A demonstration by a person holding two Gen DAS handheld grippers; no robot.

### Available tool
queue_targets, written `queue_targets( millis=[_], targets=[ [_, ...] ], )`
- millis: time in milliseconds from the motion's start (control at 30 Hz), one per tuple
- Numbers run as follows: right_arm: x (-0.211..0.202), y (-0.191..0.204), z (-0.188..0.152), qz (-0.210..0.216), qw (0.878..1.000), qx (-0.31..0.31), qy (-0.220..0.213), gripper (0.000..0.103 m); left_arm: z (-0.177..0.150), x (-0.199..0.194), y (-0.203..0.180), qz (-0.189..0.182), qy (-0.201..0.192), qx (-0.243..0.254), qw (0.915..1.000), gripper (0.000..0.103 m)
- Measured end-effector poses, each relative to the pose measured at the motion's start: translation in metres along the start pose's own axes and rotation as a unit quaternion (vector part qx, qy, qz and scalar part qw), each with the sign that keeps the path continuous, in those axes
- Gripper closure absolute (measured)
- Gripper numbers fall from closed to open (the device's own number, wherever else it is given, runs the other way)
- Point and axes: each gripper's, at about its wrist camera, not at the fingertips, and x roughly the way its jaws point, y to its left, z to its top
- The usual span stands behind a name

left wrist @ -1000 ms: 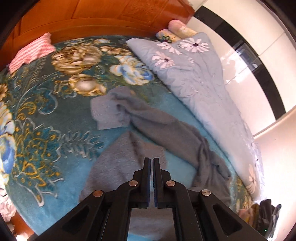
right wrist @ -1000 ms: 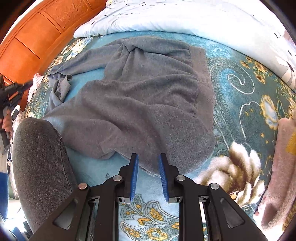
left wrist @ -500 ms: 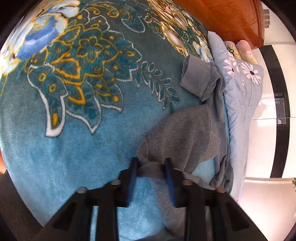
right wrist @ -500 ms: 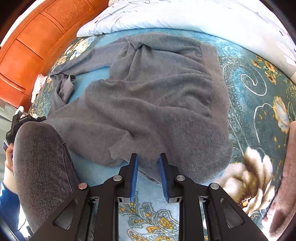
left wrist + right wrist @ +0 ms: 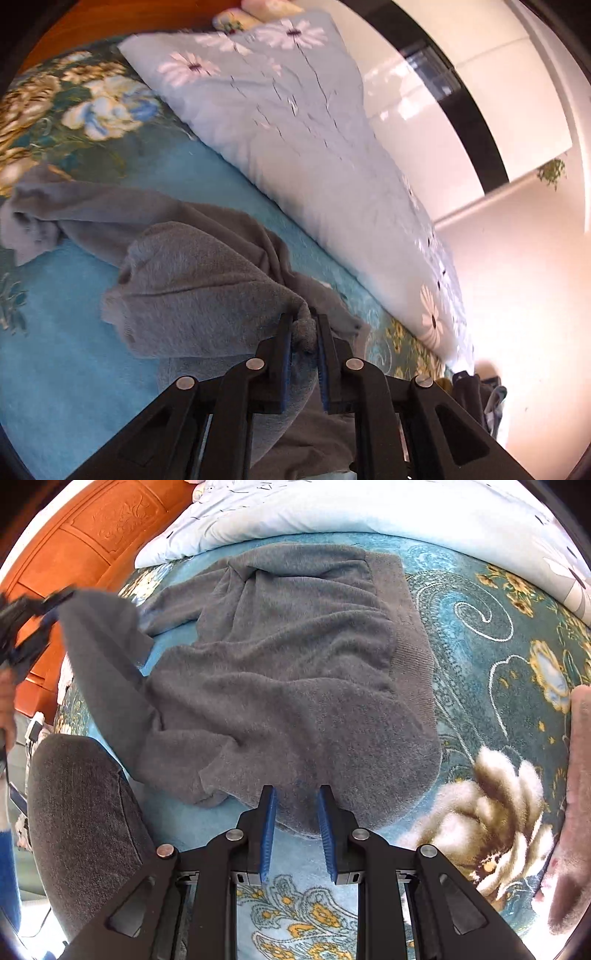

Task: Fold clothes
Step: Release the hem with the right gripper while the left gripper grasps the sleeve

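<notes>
A grey fuzzy sweater (image 5: pixel 295 672) lies spread on a teal floral blanket (image 5: pixel 498 635). My left gripper (image 5: pixel 304 326) is shut on a bunch of the sweater's sleeve (image 5: pixel 207 291) and holds it lifted off the blanket. In the right wrist view the left gripper (image 5: pixel 33 620) is at the far left with the sleeve hanging from it. My right gripper (image 5: pixel 295 801) is open, its blue pads either side of the sweater's near hem, low over the blanket.
A pale blue daisy-print quilt (image 5: pixel 295 140) lies along the far side of the bed. An orange wooden headboard (image 5: pixel 92 535) stands behind. My grey-trousered knee (image 5: pixel 81 812) is at lower left. A pink fuzzy cloth (image 5: pixel 576 794) lies at the right edge.
My left gripper closed on the sleeve and lifted it up and across. The right gripper moved slightly forward to the sweater's hem and stayed open.
</notes>
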Motion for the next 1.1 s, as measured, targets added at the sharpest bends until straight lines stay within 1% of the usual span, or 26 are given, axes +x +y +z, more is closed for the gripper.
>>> queue_targets(
  millis=[33,100,133,167,200,233,267,300,333,400,467,500,600,667,733,767,800,833,867,900,967,1033,1100],
  targets=[
    [-0.001,0.001,0.000,0.001,1.000,0.000,0.000,0.080,0.000,0.013,-0.002,0.001,0.021,0.000,0.9998,0.084],
    [-0.003,0.004,0.000,0.001,1.000,-0.006,-0.003,0.080,0.001,0.039,-0.005,0.004,0.062,-0.001,0.9980,0.074],
    [-0.004,0.006,-0.001,-0.001,1.000,-0.011,-0.003,0.080,0.002,0.053,-0.007,0.005,0.083,-0.002,0.9965,0.072],
    [-0.005,0.006,-0.001,-0.004,1.000,-0.015,-0.004,0.080,0.000,0.049,-0.007,-0.005,0.081,0.005,0.9967,0.067],
    [-0.004,0.005,0.000,-0.005,1.000,-0.014,-0.003,0.080,-0.001,0.038,-0.004,-0.014,0.067,0.011,0.9976,0.064],
    [-0.003,0.004,0.001,-0.004,1.000,-0.009,-0.003,0.080,0.000,0.025,0.006,-0.005,0.048,0.007,0.9988,0.062],
    [-0.002,0.002,0.002,-0.002,1.000,-0.005,-0.002,0.080,0.002,0.013,0.018,0.009,0.028,0.001,0.9996,0.056],
    [0.000,0.001,0.003,-0.001,1.000,-0.001,-0.002,0.080,0.004,0.001,0.029,0.023,0.008,-0.006,0.9997,0.048],
    [0.001,-0.001,0.004,0.001,1.000,0.004,-0.001,0.080,0.006,-0.003,0.050,0.037,0.002,-0.036,0.9987,0.045],
    [0.004,-0.003,0.006,0.003,1.000,0.012,0.000,0.080,0.009,-0.009,0.096,0.065,-0.001,-0.112,0.9916,0.044],
    [0.006,-0.006,0.008,0.006,1.000,0.021,0.001,0.080,0.002,-0.005,0.135,0.051,0.004,-0.191,0.9803,0.044],
    [0.008,-0.006,0.009,0.010,1.000,0.023,0.002,0.080,-0.003,-0.001,0.148,0.041,0.005,-0.216,0.9756,0.044],
    [0.012,0.002,0.015,0.015,1.000,0.014,0.004,0.080,-0.008,0.021,0.161,0.014,0.009,-0.240,0.9705,0.044],
    [0.007,0.004,0.019,0.012,1.000,0.005,0.000,0.080,-0.005,0.039,0.160,-0.006,0.024,-0.242,0.9699,0.044],
    [0.002,0.004,0.018,0.005,1.000,0.002,-0.006,0.080,0.000,0.054,0.155,-0.016,0.035,-0.238,0.9705,0.044],
    [-0.001,0.004,0.017,0.002,1.000,0.004,-0.008,0.080,0.002,0.059,0.153,-0.011,0.038,-0.234,0.9714,0.046],
    [-0.003,0.002,0.015,-0.001,1.000,0.007,-0.010,0.080,0.003,0.061,0.150,-0.005,0.035,-0.230,0.9725,0.058],
    [-0.006,-0.001,0.014,-0.004,1.000,0.012,-0.011,0.080,0.003,0.059,0.147,-0.002,0.028,-0.226,0.9737,0.072],
    [-0.008,-0.002,0.012,-0.007,1.000,0.017,-0.012,0.080,0.003,0.055,0.144,-0.003,0.019,-0.223,0.9746,0.098],
    [-0.009,-0.002,0.010,-0.009,1.000,0.021,-0.013,0.080,0.003,0.047,0.142,-0.008,0.004,-0.222,0.9749,0.097],
    [-0.010,-0.005,0.008,-0.011,0.999,0.028,-0.012,0.080,0.001,0.026,0.139,-0.019,-0.032,-0.222,0.9744,0.097],
    [-0.012,-0.006,0.007,-0.006,0.999,0.029,-0.016,0.080,-0.001,-0.003,0.137,-0.033,-0.069,-0.225,0.9713,0.098],
    [-0.014,-0.006,0.006,0.000,0.999,0.029,-0.021,0.080,-0.004,-0.042,0.136,-0.043,-0.112,-0.221,0.9679,0.098]
  ],
)
